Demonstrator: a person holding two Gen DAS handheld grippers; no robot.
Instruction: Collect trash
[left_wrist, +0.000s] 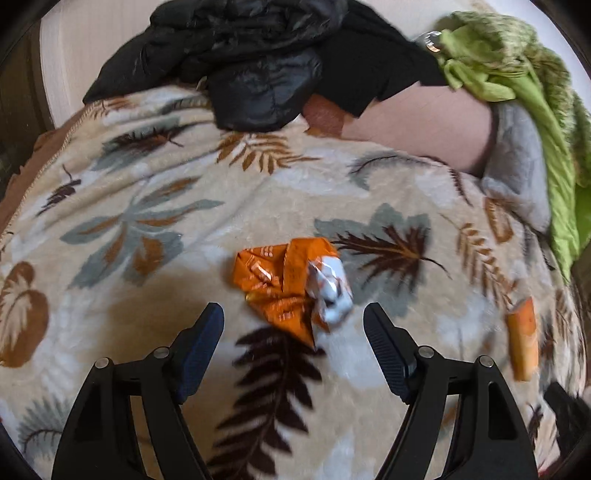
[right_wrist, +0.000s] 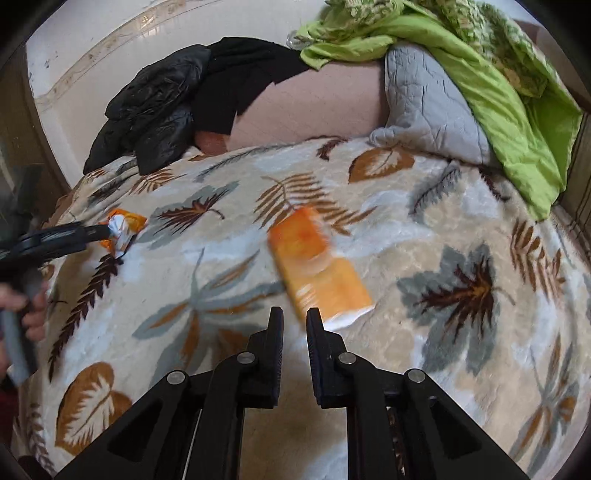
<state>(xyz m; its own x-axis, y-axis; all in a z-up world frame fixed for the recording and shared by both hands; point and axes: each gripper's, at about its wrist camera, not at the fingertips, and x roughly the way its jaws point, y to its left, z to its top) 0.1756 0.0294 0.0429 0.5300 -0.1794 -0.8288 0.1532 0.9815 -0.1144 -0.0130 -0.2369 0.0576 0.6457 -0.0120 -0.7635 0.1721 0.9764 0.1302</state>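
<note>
The scene was a bed covered by a cream blanket (left_wrist: 155, 177) printed with brown, rust and grey leaves.

Left gripper (left_wrist: 293, 314): its jaws stood spread wide, with nothing pinched. It hung above the blanket, tips pointing down at a crumpled orange wrapper (left_wrist: 280, 284). A crumpled white scrap (left_wrist: 332, 291) lay against the right side of that wrapper. In the left wrist view the wrapper lay just beyond and between the two fingertips; whether either tip touched it could not be told. In the right wrist view the same gripper entered from the left edge, and a hand (right_wrist: 26, 310) held its grip.

Right gripper (right_wrist: 294, 314): its jaws were drawn close together, a narrow gap showing between the tips, and nothing sat in that gap. An orange packet (right_wrist: 317, 266) lay flat on the blanket just beyond the tips, blurred in the right wrist view. The same packet showed at the right of the left wrist view, well apart from the crumpled wrapper.

Other items at the far side of the bed:
- a black puffer jacket (left_wrist: 240, 62), heaped;
- a green cloth (right_wrist: 491, 88), bunched;
- a grey quilted pillow (right_wrist: 432, 107), partly under the green cloth.
</note>
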